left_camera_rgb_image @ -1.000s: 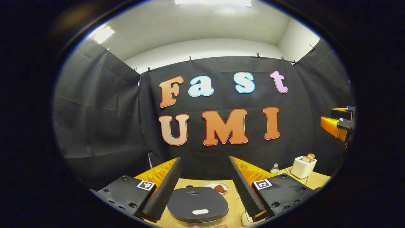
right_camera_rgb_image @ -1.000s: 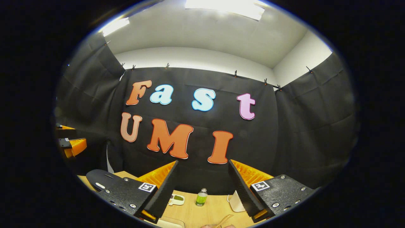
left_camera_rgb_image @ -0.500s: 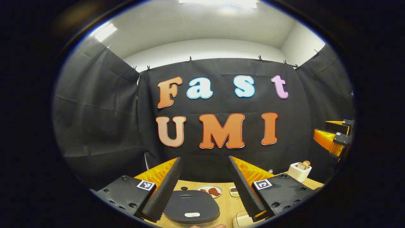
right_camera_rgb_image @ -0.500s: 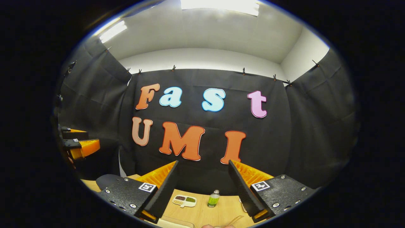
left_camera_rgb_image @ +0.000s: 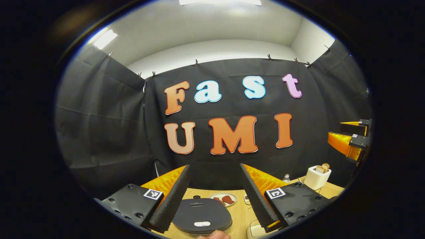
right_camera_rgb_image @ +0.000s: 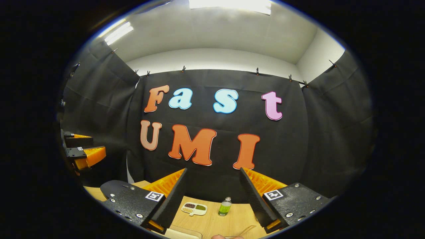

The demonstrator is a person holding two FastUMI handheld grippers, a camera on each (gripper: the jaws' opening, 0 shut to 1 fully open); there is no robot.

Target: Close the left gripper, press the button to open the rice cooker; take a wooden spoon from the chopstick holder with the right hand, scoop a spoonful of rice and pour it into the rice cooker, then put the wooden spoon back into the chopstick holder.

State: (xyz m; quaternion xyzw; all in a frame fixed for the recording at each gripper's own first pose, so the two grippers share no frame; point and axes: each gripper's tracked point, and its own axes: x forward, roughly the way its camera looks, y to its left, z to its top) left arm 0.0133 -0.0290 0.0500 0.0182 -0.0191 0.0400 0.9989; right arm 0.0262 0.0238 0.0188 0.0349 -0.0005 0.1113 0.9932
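Note:
In the left gripper view the rice cooker (left_camera_rgb_image: 202, 214) sits low between my fingers, its dark lid shut and a pale button (left_camera_rgb_image: 202, 224) near its front edge. My left gripper (left_camera_rgb_image: 214, 166) hovers above it, open and holding nothing. A white holder (left_camera_rgb_image: 317, 176) with light-brown tops poking out stands at the right, and the right gripper (left_camera_rgb_image: 352, 138) hangs beyond it. In the right gripper view my right gripper (right_camera_rgb_image: 213, 170) is open and empty above the wooden table (right_camera_rgb_image: 212, 222). The cooker lid (right_camera_rgb_image: 111, 187) peeks out at the left, under the left gripper (right_camera_rgb_image: 83, 151).
A plate with red food (left_camera_rgb_image: 224, 199) lies behind the cooker. A divided dish of grains (right_camera_rgb_image: 194, 208) and a small green bottle (right_camera_rgb_image: 224, 206) stand at the back of the table. A clear container's rim (right_camera_rgb_image: 181, 232) and a thin pale handle (right_camera_rgb_image: 240, 229) show at the bottom.
Both views have swayed slightly, with the table objects shifting a little in frame. Both grippers stay open and hold nothing.

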